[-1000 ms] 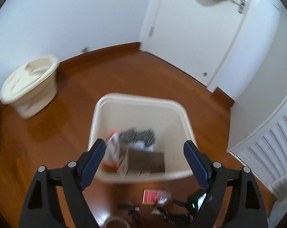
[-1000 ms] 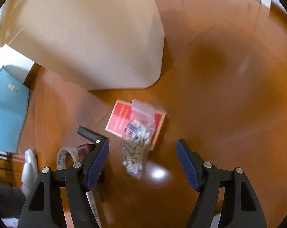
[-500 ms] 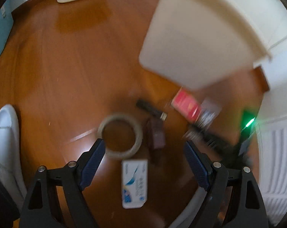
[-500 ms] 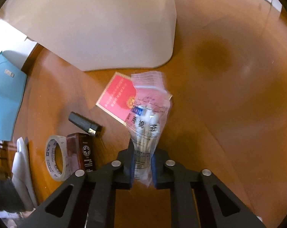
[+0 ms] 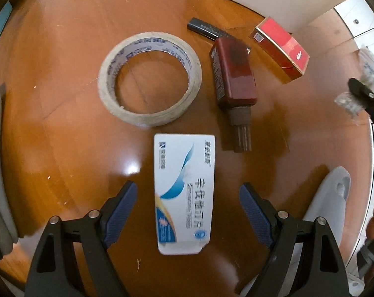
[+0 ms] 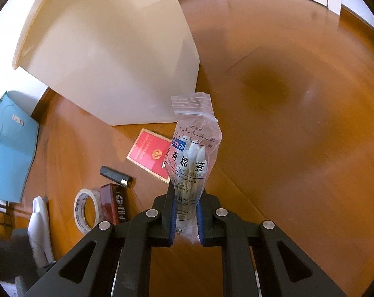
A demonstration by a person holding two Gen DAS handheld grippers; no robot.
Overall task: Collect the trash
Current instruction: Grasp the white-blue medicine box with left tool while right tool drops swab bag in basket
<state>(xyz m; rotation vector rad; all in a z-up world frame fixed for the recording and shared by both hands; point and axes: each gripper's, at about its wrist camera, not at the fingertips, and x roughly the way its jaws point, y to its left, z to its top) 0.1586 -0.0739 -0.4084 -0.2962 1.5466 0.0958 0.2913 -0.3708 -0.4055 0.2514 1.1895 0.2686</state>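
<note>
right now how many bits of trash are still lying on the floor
5: tape roll, brown bottle beside it, black lighter behind the bottle, red box nearest the bin, white-blue box between the open left tongs. More may lie out of view.

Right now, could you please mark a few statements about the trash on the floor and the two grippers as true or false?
1. The right gripper is shut on the swab bag. True.
2. The left gripper has its jaws closed on the white box. False: the jaws are open, one on each side of the box.
3. The tape roll lies flat on the floor. True.
4. The red pack is inside the bin. False: it lies on the floor beside the bin.
5. The brown bottle stands upright. False: it lies on its side.
</note>
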